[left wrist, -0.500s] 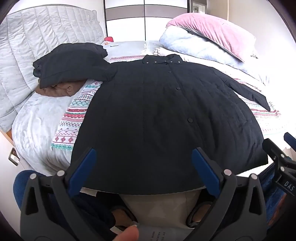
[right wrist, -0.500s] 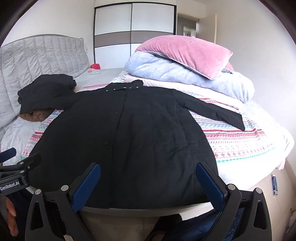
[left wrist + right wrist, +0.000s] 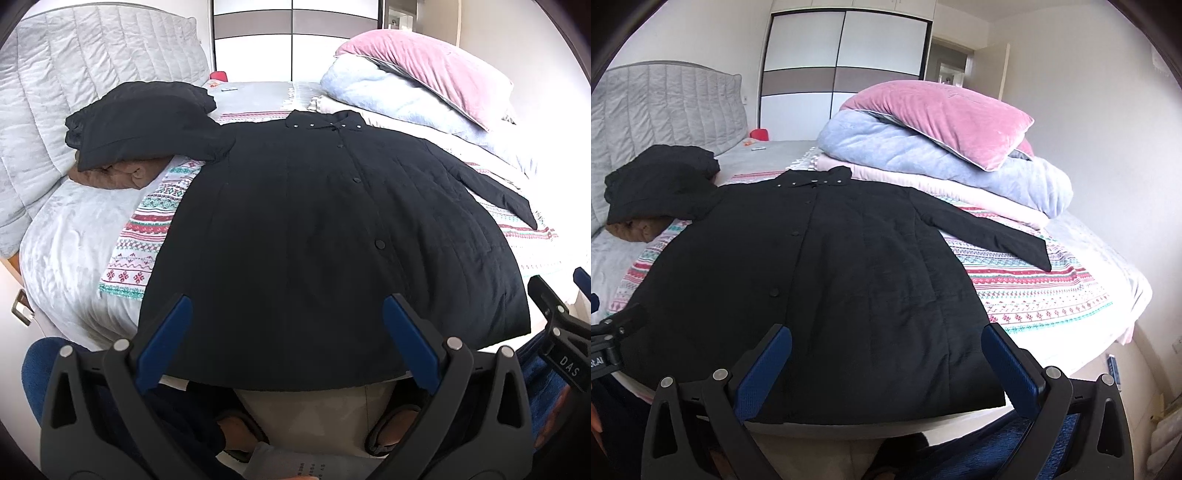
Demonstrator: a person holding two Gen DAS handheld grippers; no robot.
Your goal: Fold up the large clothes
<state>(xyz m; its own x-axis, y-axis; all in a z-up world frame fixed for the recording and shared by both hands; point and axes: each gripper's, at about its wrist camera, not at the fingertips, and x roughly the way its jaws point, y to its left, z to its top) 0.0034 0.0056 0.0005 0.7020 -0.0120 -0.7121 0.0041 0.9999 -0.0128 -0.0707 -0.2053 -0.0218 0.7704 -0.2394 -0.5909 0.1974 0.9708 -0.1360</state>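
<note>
Coat (image 3: 314, 229), black, quilted, lies flat and buttoned front-up on the bed (image 3: 70, 236), collar toward the far side, hem at the near edge and slightly over it. One sleeve (image 3: 993, 230) stretches out to the right across the striped patterned blanket (image 3: 1034, 291); the other sleeve runs left, up to a folded black garment (image 3: 144, 118). That black garment sits on top of a brown one (image 3: 114, 173), both at the left near the grey padded headboard (image 3: 74, 74).

Left gripper (image 3: 284, 343): blue-padded fingers (image 3: 164, 343) wide apart, nothing between them, hovering above the hem, not touching the cloth. Right gripper (image 3: 886, 373): fingers (image 3: 1008, 369) also wide apart, holding nothing, over the hem's right half.

Far right of the bed: stack of folded bedding, pale blue duvet (image 3: 923, 162) over a pale pink layer, pink pillow (image 3: 945, 118) on top. Small red object (image 3: 759, 133) at the far side of the bed. Wardrobe (image 3: 846, 66) with sliding white and brown panels behind.
</note>
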